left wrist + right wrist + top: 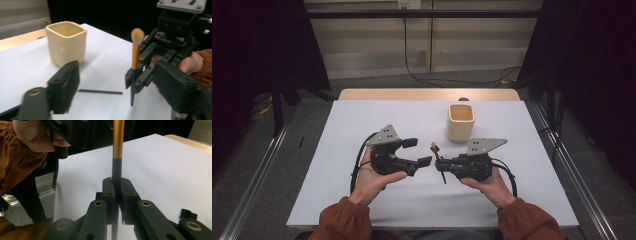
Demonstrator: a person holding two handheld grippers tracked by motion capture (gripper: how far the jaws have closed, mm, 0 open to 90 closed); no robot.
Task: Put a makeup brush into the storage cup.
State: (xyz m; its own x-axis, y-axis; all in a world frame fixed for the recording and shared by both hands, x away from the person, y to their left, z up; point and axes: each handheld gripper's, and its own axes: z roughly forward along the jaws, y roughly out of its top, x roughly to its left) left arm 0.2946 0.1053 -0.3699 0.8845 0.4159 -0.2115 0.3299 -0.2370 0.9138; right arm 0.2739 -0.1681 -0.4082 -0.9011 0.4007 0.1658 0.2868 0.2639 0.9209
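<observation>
- brush [136, 56]: glossy gold metal ferrule, matt black handle, soft bristles
- cup [66, 42]: smooth matt cream
- table [362, 120]: matt white sheet
- sleeve [15, 167]: ribbed rust cloth

A white-topped table [362, 120] stood in the middle of the room, with a strip of pale wood [427, 94] showing along its far edge. The floor [302, 135] was grey carpet, and 2 metal rails [257, 175] ran along it on either side of the table. Black curtains [242, 60] hung at both sides, dark and unlit. Behind, a light wooden wall [372, 40] carried a socket [408, 4], from which a black cable [408, 65] dropped to the floor
</observation>
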